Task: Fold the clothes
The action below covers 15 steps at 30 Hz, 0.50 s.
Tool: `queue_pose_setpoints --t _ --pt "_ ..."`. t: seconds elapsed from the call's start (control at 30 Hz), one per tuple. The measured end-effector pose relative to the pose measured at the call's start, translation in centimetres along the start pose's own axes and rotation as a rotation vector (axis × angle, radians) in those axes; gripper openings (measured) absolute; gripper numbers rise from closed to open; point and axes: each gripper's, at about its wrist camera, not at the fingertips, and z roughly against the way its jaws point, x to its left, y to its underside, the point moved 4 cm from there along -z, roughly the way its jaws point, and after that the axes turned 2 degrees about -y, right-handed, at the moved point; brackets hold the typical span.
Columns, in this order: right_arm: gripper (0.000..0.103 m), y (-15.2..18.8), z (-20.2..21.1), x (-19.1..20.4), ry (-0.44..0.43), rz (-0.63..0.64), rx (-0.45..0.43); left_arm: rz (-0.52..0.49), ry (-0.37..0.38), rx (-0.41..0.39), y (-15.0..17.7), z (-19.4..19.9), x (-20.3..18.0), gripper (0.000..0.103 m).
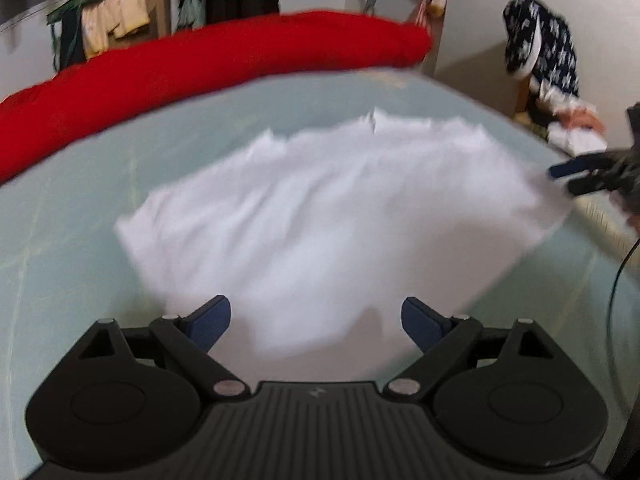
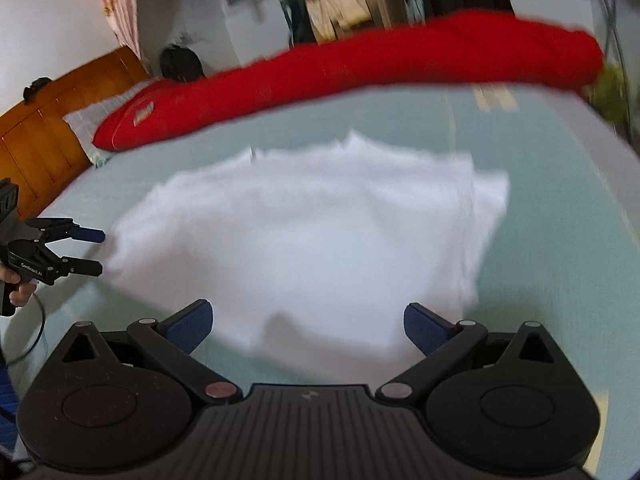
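A white garment (image 1: 320,216) lies spread and partly folded on the pale green bed sheet (image 1: 72,240), blurred by motion. My left gripper (image 1: 316,312) hangs open over the garment's near edge, its blue pads wide apart and holding nothing. In the right wrist view the same garment (image 2: 304,240) fills the middle, and my right gripper (image 2: 307,312) is open above its near edge. The right gripper (image 1: 576,178) also shows at the garment's right corner. The left gripper (image 2: 98,252) shows at its left corner, held by a hand.
A long red bolster (image 1: 200,68) runs along the far side of the bed. A wooden headboard (image 2: 48,136) and a pillow (image 2: 92,116) stand at the left. A dark patterned garment (image 1: 540,48) and a clothes pile (image 1: 576,132) sit beyond the bed's right edge. A cable (image 1: 616,288) hangs nearby.
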Motion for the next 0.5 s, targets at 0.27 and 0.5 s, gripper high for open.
queue_pose_setpoints --t 0.27,0.5 --pt "0.103 -2.8 -6.2 -4.2 0.066 -0.107 0.042 0.198 0.037 0.033 -2.2 -5.1 2.9 0.092" --pt "0.103 -1.1 -1.8 -6.1 0.118 -0.154 0.0 0.094 -0.049 0.033 0.3 -2.3 3.0 0.09"
